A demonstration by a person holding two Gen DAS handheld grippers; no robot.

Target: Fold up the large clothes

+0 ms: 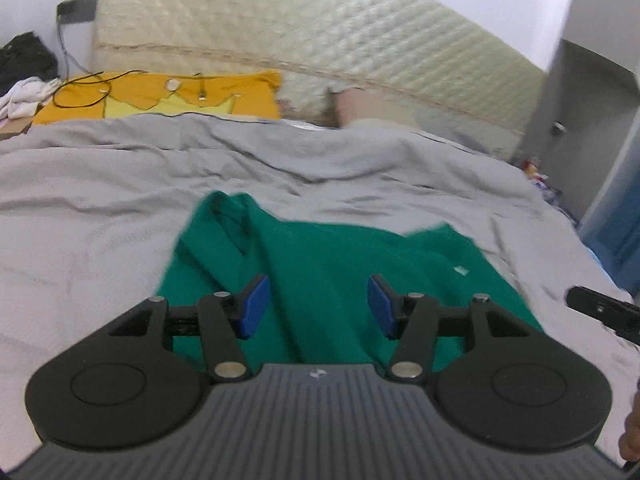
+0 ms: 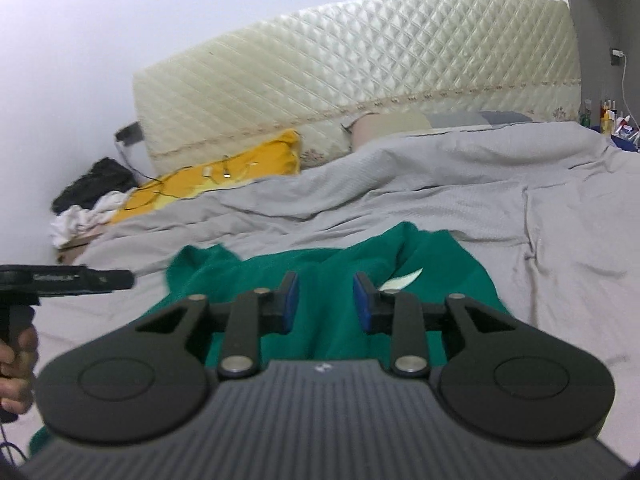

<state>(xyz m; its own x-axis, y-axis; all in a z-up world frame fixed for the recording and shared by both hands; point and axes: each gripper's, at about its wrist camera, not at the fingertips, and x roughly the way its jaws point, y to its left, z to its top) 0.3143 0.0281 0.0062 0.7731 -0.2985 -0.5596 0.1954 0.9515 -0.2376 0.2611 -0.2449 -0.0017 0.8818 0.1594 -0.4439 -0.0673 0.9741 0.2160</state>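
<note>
Green garment (image 1: 320, 256) amid grey bedcover (image 1: 100, 184)

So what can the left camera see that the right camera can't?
Only the left wrist view shows a blue door at its right edge. Only the right wrist view shows a white charger and cable on the wall, bottles beside the bed, and a hand holding the left gripper. Both show the green garment on the grey bedsheet, the yellow pillow and the quilted headboard.
</note>
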